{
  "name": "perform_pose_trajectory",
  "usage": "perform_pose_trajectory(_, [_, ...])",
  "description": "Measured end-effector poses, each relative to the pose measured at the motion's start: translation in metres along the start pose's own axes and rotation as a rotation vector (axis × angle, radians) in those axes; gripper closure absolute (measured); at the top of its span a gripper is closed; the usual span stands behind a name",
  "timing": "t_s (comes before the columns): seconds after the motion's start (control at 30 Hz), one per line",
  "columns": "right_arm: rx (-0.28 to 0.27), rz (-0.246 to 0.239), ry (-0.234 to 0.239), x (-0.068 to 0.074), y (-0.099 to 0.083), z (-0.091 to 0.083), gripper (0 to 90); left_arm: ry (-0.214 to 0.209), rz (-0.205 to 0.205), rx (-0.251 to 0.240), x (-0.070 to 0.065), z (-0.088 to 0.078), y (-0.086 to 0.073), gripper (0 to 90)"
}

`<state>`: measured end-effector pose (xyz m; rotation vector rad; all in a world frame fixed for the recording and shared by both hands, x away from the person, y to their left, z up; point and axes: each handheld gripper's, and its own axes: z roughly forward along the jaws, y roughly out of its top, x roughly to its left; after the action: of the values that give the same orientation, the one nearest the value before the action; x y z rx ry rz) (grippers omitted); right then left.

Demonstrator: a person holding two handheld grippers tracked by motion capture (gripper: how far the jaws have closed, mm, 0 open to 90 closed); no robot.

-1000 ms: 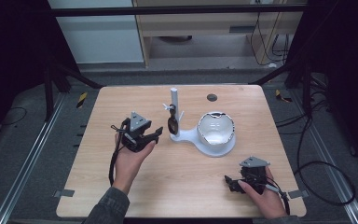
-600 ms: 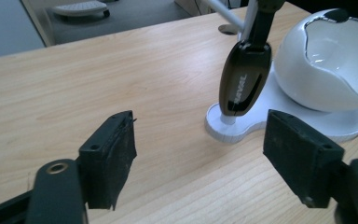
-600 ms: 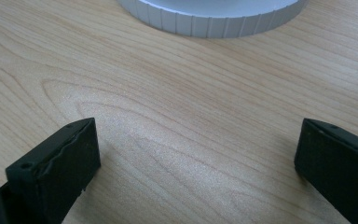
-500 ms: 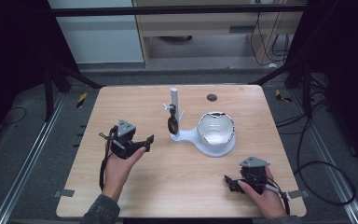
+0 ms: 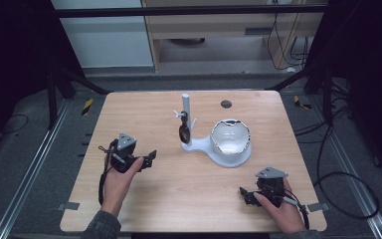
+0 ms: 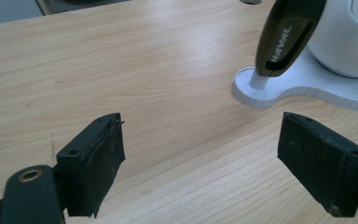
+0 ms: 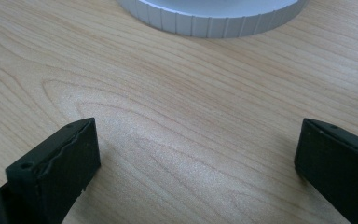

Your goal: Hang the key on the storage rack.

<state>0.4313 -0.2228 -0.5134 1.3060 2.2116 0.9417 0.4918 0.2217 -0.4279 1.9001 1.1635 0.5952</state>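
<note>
Left tongs now nearer, perhaps lower

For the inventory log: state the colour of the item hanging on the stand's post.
Glossy dark olive-black with pale lettering, the hanging item shows best in the left gripper view.

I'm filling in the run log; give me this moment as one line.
left gripper: open, empty, facing white stand | right gripper: open, empty, near table edge | dark object: hanging on stand post | bowl: on stand
</note>
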Motion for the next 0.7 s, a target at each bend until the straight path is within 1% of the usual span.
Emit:
perform_pose_trajectory(0.1, [0.000, 0.000, 0.000, 0.000, 0.000, 0.000, 0.4, 0.006, 0.001, 0.012, 0.005, 0.000, -0.004, 13.7])
perform_pose_trajectory(0.13, [0.000, 0.001, 0.000, 0.000, 0.000, 0.000, 0.4, 0.012, 0.007, 0.024, 0.007, -0.001, -0.007, 13.5])
perform_pose_trajectory(0.2, [0.000, 0.001, 0.000, 0.000, 0.000, 0.000, 0.4, 0.014, 0.007, 0.029, 0.009, -0.001, -0.009, 13.4])
perform_pose_trajectory(0.27, [0.000, 0.001, 0.000, 0.000, 0.000, 0.000, 0.3, 0.008, 0.007, 0.040, 0.011, 0.000, -0.012, 12.7])
perform_pose_trajectory(0.33, [0.000, 0.000, 0.000, 0.000, 0.000, 0.000, 0.4, 0.008, 0.022, 0.061, 0.013, 0.000, -0.014, 11.6])
perform_pose_trajectory(0.4, [0.000, 0.001, 0.000, 0.000, 0.000, 0.000, 0.4, 0.017, 0.039, 0.078, 0.013, 0.000, -0.016, 11.3])
perform_pose_trajectory(0.5, [-0.001, 0.000, 0.001, 0.000, 0.000, 0.000, 0.4, 0.011, 0.040, 0.084, 0.013, -0.001, -0.019, 10.7])
perform_pose_trajectory(0.57, [-0.001, 0.000, 0.001, 0.000, 0.000, 0.000, 0.4, 0.010, 0.057, 0.105, 0.014, 0.000, -0.022, 10.6])
perform_pose_trajectory(0.7, [-0.002, -0.004, -0.002, 0.000, 0.000, 0.000, 0.4, 0.013, 0.067, 0.124, 0.015, -0.001, -0.025, 10.3])
